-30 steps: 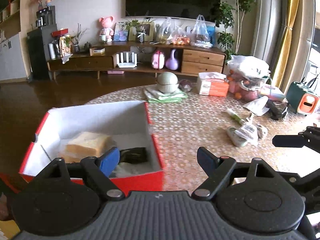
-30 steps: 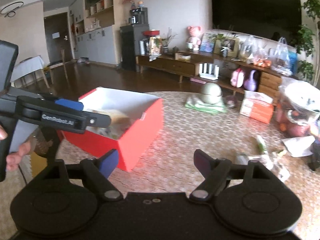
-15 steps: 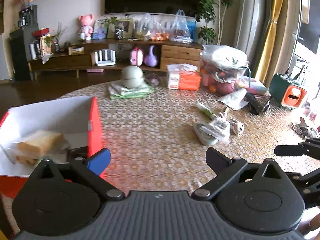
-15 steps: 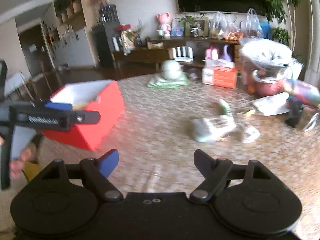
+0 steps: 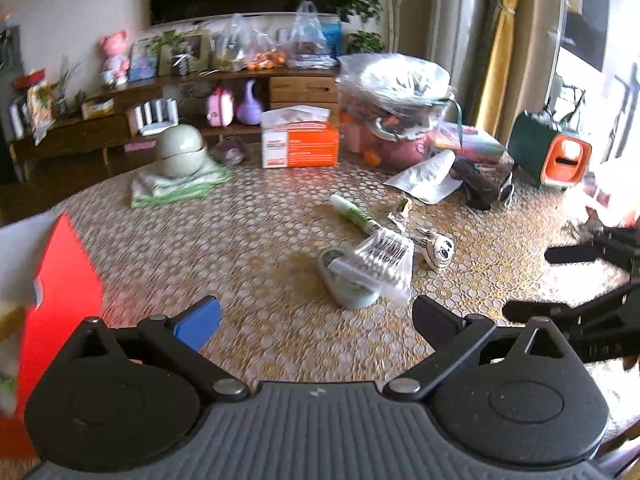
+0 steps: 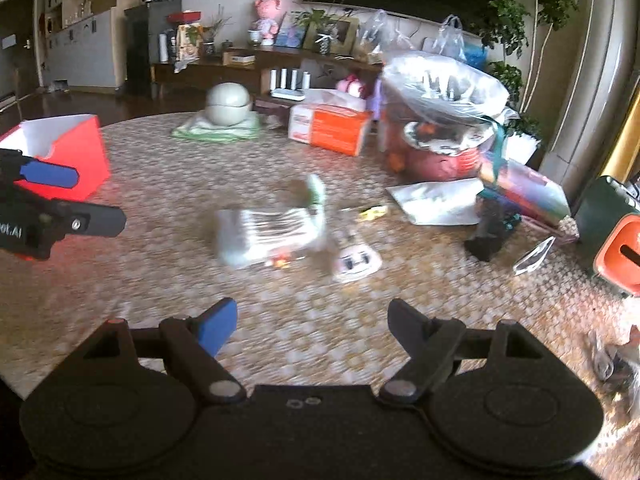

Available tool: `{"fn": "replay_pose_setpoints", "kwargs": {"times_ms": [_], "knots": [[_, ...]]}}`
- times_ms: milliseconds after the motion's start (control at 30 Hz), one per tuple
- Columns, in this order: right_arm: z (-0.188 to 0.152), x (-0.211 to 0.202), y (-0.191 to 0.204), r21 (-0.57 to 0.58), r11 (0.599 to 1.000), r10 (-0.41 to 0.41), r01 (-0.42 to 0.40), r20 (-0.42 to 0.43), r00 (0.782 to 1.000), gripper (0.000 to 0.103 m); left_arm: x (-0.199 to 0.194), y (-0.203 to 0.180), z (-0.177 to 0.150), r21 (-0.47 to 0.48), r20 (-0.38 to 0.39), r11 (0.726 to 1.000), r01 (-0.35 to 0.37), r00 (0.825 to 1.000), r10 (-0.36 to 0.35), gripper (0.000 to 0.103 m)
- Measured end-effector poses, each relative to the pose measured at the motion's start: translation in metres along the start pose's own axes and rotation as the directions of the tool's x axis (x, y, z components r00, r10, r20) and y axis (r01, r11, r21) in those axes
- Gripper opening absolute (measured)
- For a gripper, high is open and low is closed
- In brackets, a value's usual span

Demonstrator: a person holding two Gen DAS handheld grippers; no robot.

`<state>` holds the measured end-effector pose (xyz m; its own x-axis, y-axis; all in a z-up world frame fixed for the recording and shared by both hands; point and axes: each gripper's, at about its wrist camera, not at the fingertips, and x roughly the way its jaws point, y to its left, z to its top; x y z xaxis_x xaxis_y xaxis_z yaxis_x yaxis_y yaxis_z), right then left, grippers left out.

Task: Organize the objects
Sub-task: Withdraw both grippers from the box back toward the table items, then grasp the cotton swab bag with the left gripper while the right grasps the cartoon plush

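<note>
A clear packet of cotton swabs (image 5: 380, 264) lies over a pale green round item (image 5: 344, 286) in the middle of the patterned table. Beside them are a green-and-white tube (image 5: 356, 216) and a small white toy with a drawn face (image 5: 438, 250). My left gripper (image 5: 316, 320) is open and holds nothing, just short of the packet. The open red box (image 5: 60, 280) sits at the far left. My right gripper (image 6: 312, 324) is also open with nothing in it, a little before the blurred packet (image 6: 272, 232) and toy (image 6: 356, 262). The red box (image 6: 68, 152) lies behind the left gripper (image 6: 80, 196).
At the table's far side stand an orange tissue box (image 5: 298, 142), a large bag of fruit (image 5: 396, 112) and a green bowl on folded cloths (image 5: 178, 152). A silver pouch (image 5: 428, 178), a black object (image 5: 476, 188) and a green-and-orange device (image 5: 556, 152) are to the right.
Both views have swung right, away from the red box and toward the clutter in the middle of the table. The box now sits at the left edge. Both grippers stay open.
</note>
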<state>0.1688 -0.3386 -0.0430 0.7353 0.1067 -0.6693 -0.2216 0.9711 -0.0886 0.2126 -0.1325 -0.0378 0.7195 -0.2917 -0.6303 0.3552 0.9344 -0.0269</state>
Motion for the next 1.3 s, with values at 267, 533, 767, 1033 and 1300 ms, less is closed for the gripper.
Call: {"fn": "replay_pose_setpoints", "kwargs": {"times_ms": [267, 533, 767, 1033, 1300], "knots": [[0.008, 0.046, -0.037, 0.034, 0.999, 0.004, -0.003, -0.024, 1.0, 0.082, 0.053, -0.032, 0.016, 0.113, -0.023, 0.993, 0.044, 0.999, -0.042, 0.102], [0.012, 0.084, -0.057, 0.039, 0.997, 0.068, -0.067, -0.043, 0.997, 0.082, 0.103, -0.049, 0.018, 0.188, -0.074, 0.98, 0.068, 0.996, -0.055, 0.102], [0.016, 0.111, -0.059, 0.06, 0.993, 0.108, -0.104, -0.067, 0.992, 0.08, 0.132, -0.045, 0.018, 0.192, -0.109, 0.978, 0.083, 0.992, -0.063, 0.101], [0.015, 0.125, -0.061, 0.081, 0.99, 0.123, -0.118, -0.064, 0.99, 0.079, 0.141, -0.045, 0.015, 0.194, -0.125, 0.973, 0.129, 0.986, -0.106, 0.075], [0.015, 0.13, -0.059, 0.108, 0.986, 0.132, -0.124, -0.067, 0.989, 0.05, 0.133, -0.046, 0.014, 0.206, -0.097, 0.968, 0.14, 0.988, -0.122, 0.063]]}}
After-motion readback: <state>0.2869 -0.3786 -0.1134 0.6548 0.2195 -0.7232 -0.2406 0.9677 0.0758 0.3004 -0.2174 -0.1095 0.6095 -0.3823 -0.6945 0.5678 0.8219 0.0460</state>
